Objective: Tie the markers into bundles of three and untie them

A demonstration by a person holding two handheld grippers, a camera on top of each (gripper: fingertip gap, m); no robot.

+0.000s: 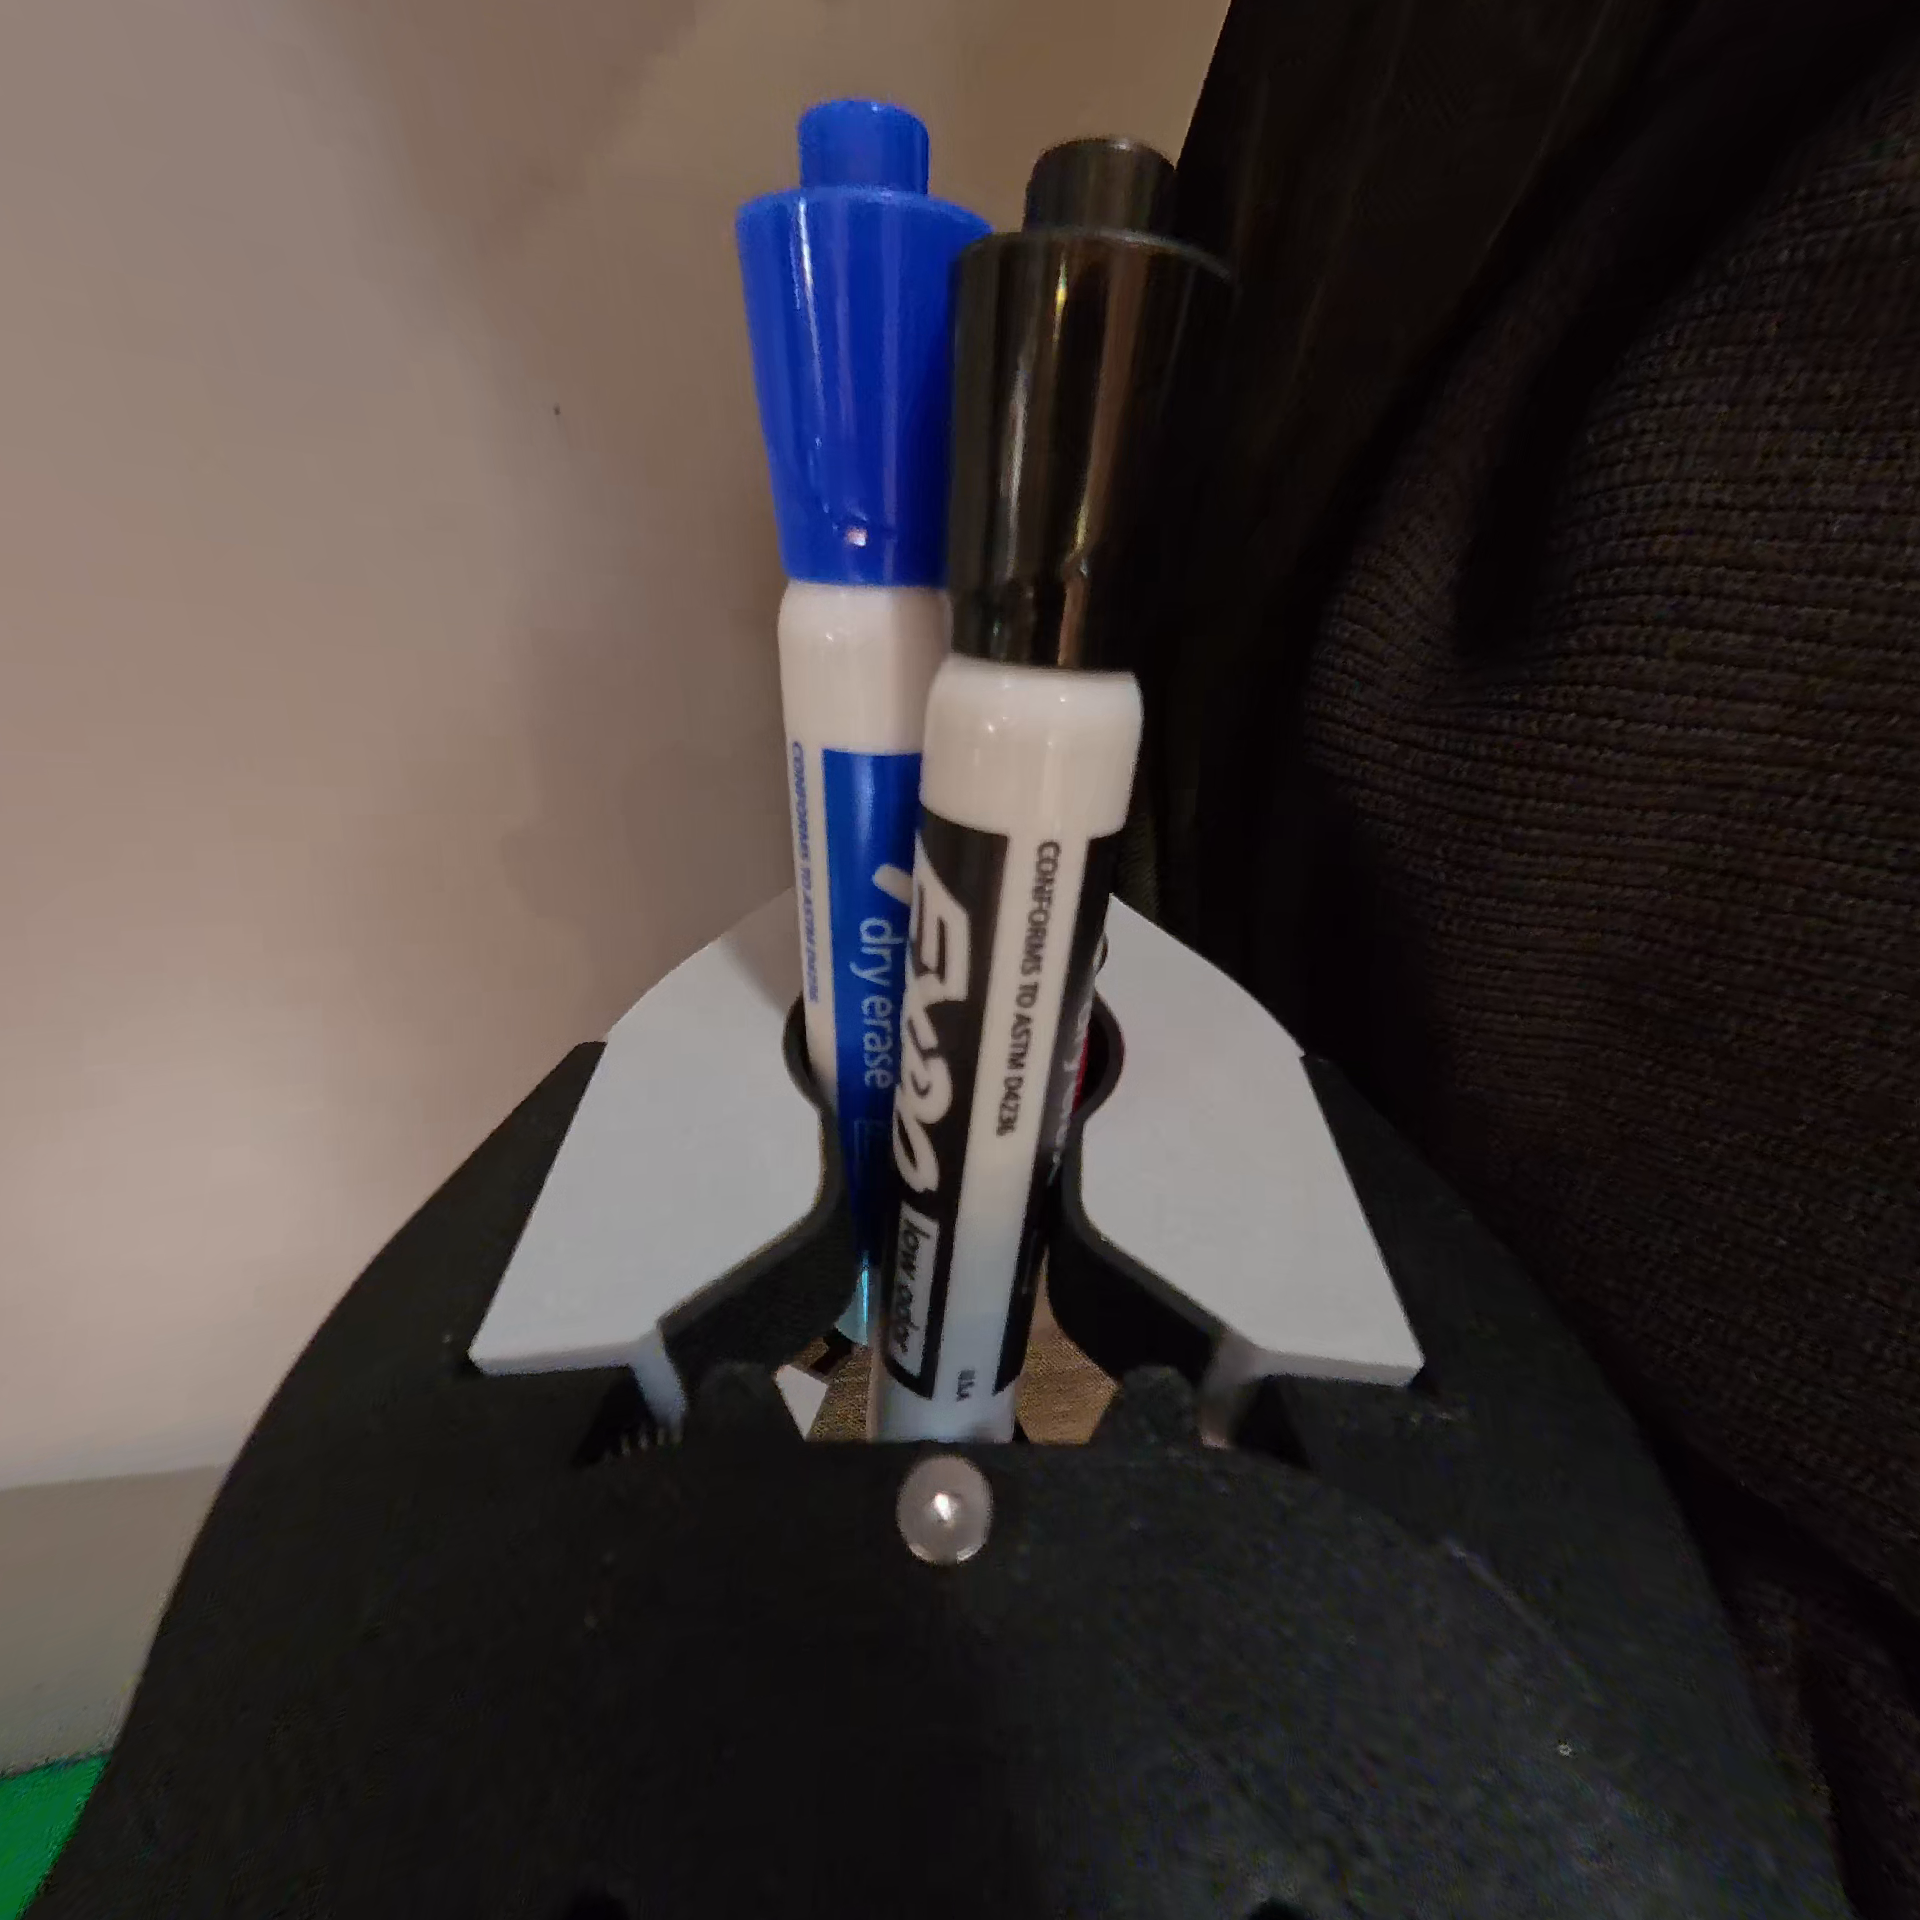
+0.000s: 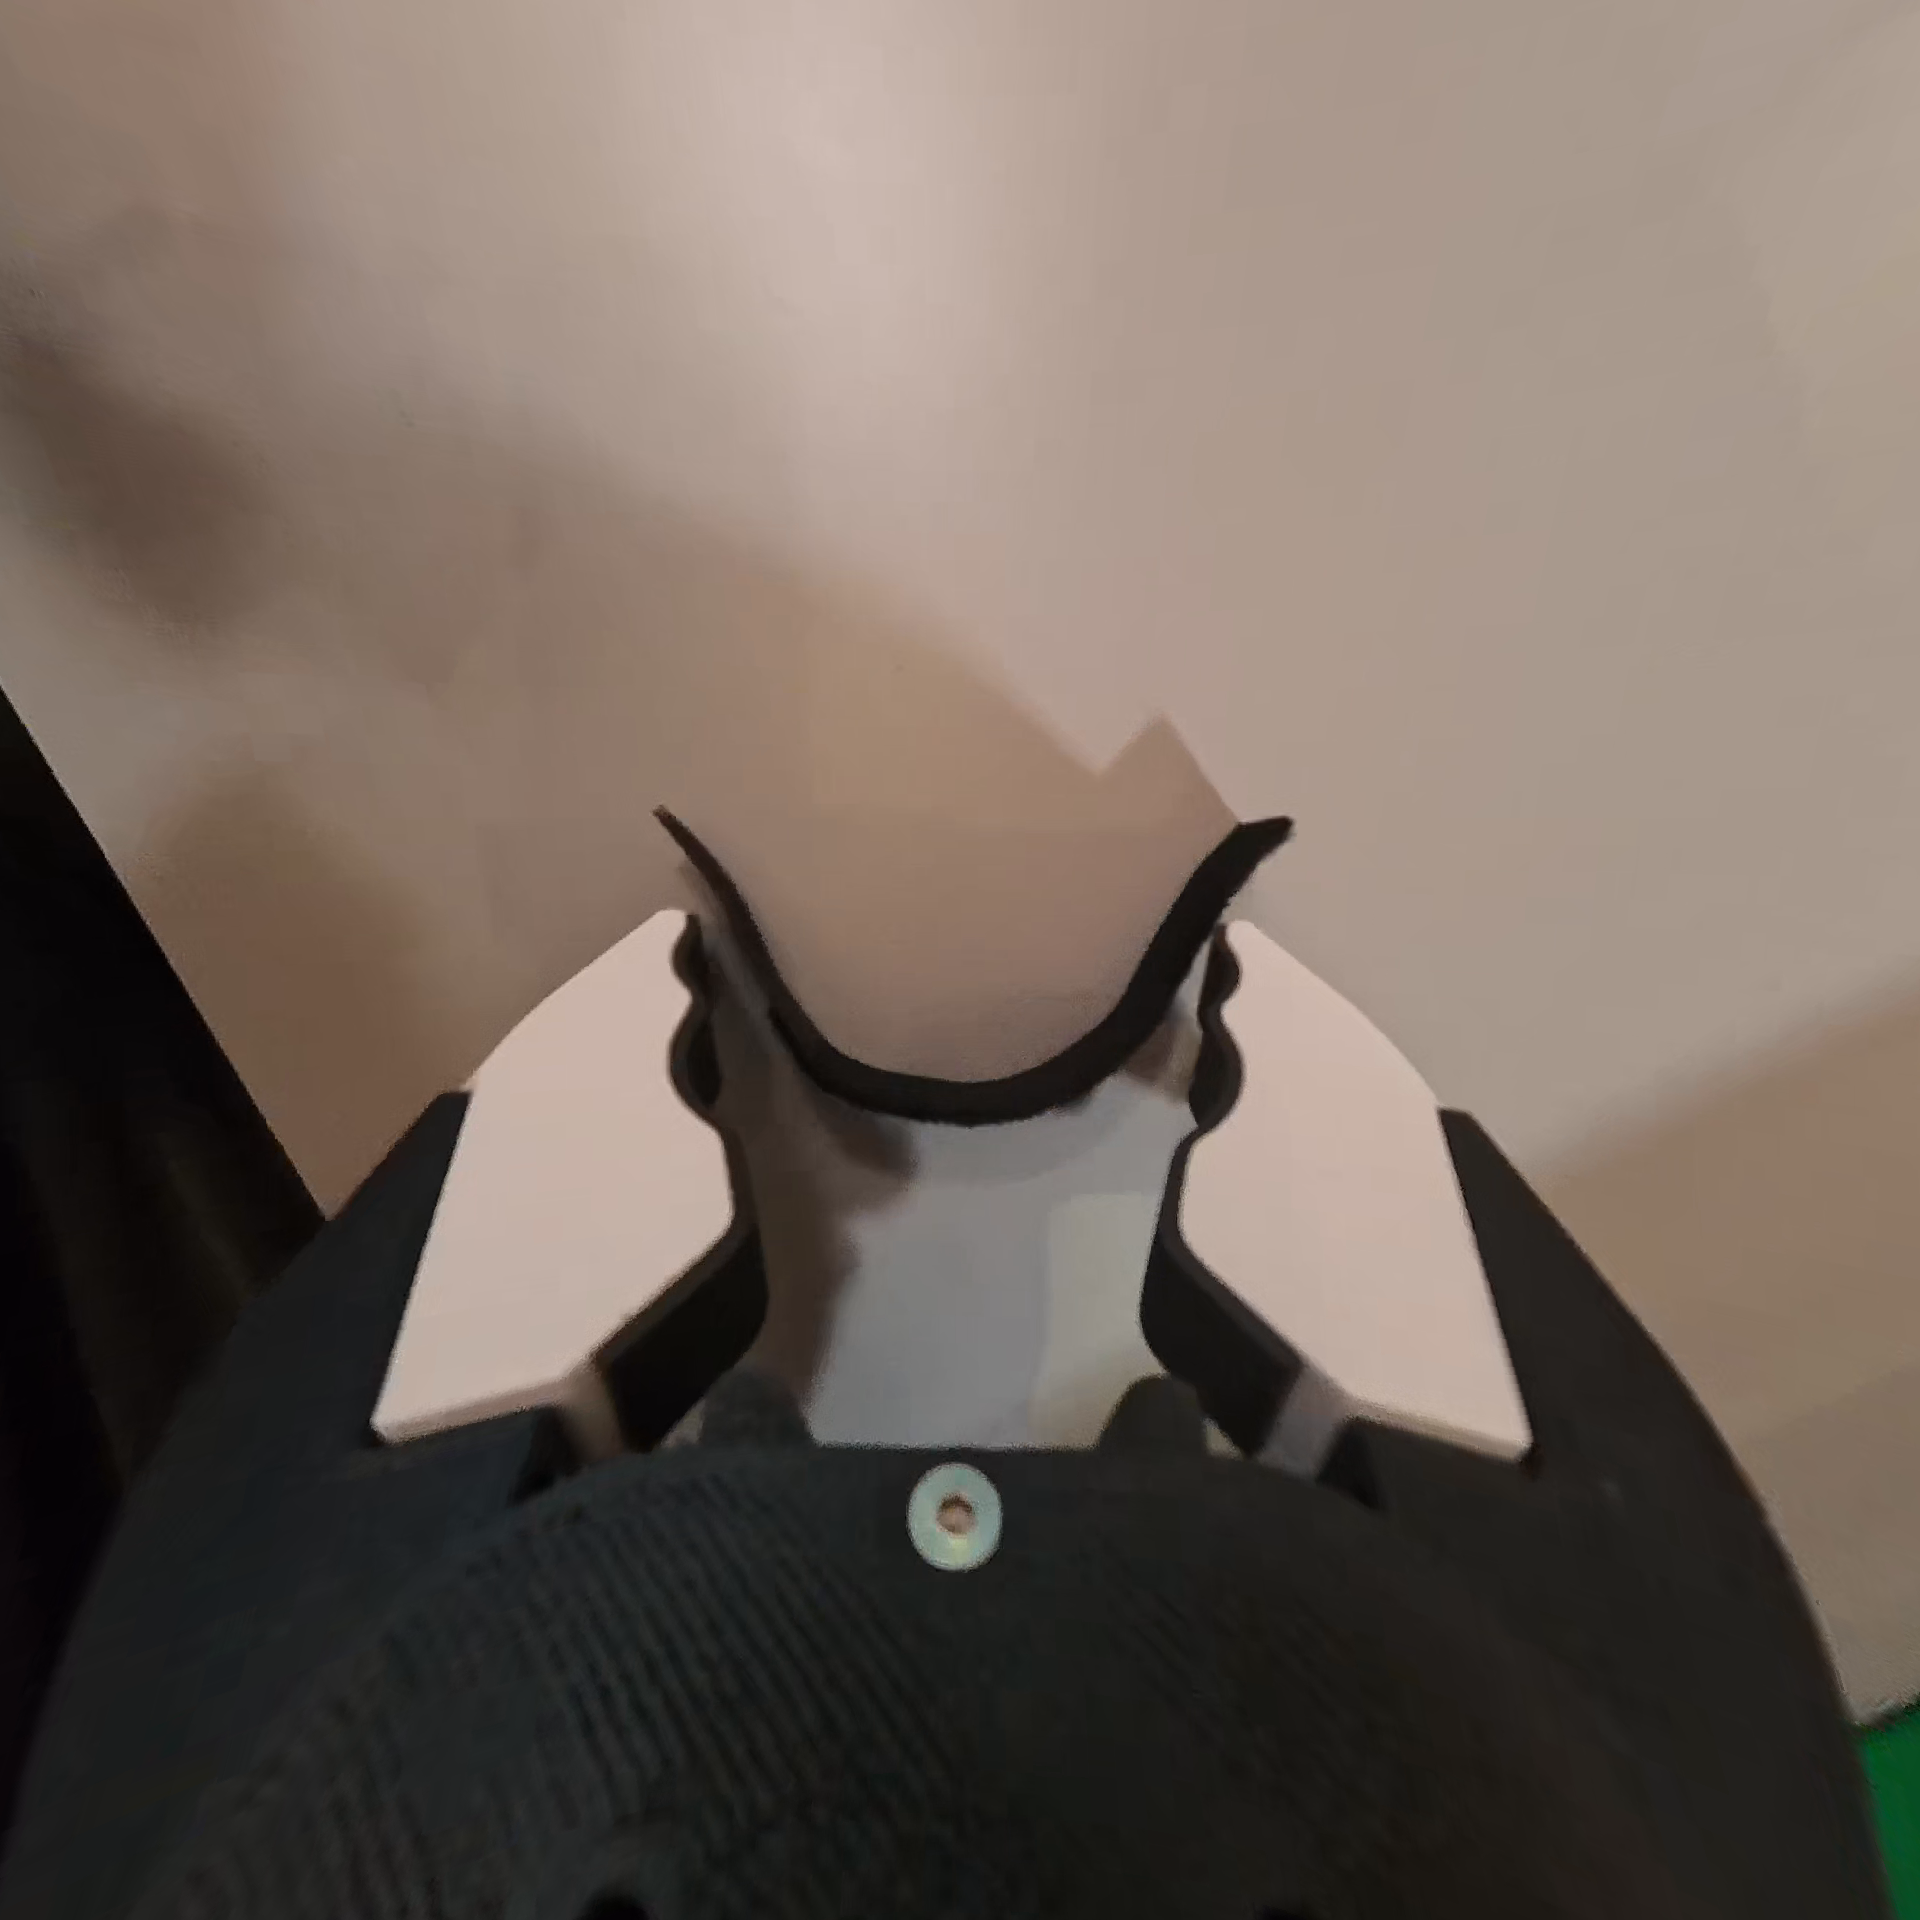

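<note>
My left gripper (image 1: 935, 935) is shut on a bunch of dry-erase markers that stand upright between its white fingers (image 1: 665, 1143). A blue-capped marker (image 1: 852, 416) is at the left and a black-capped marker (image 1: 1039, 520) is in front. A second black cap (image 1: 1101, 182) shows behind them, and a bit of red (image 1: 1086, 1070) low between the fingers. My right gripper (image 2: 956, 935) is shut on a white flexible piece (image 2: 977, 1195) with a black edge (image 2: 935, 1101). The piece is bent into a U between the fingers.
A beige wall (image 1: 364, 623) fills the background of both views (image 2: 935, 416). Dark knitted cloth (image 1: 1558, 831) is close on the right of the left gripper. A dark edge (image 2: 62, 1039) is left of the right gripper. Green patches show low in both views (image 1: 52, 1787) (image 2: 1886, 1818).
</note>
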